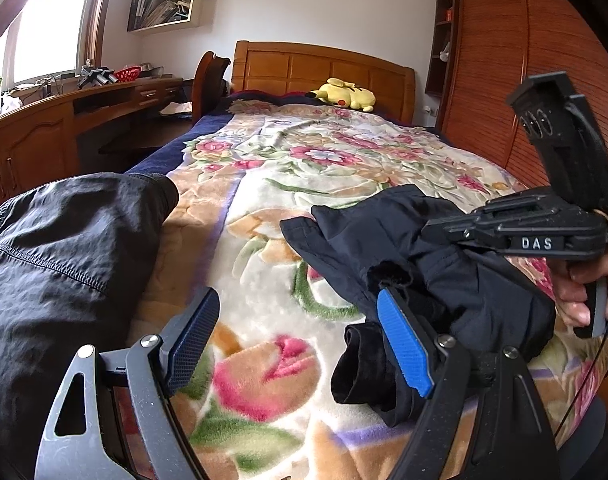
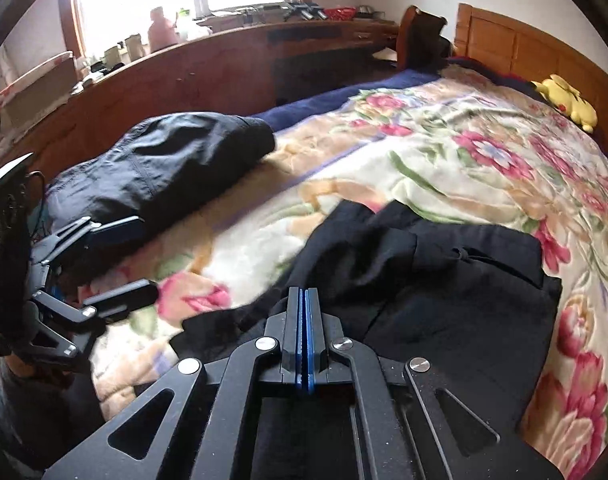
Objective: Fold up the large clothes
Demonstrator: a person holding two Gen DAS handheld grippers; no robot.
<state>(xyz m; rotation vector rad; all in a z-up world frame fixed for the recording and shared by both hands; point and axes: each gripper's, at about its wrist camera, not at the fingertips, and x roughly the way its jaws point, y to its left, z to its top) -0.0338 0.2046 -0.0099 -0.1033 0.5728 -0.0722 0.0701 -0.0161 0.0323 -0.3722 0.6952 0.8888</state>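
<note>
Two dark garments lie on the flowered blanket: a folded one at left, a crumpled navy jacket at lower right. The left gripper hangs wide open and empty; the right gripper, its jaws pressed together, seems to pinch the jacket's edge, though I cannot tell. Folding is only beginning, I judge; next the jacket needs spreading flat.

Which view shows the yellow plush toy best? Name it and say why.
The left wrist view: the yellow plush toy lies sharp and nearly centred against the headboard, its whole body showing. The right wrist view shows it only small, blurred and squeezed toward the right edge.
</note>
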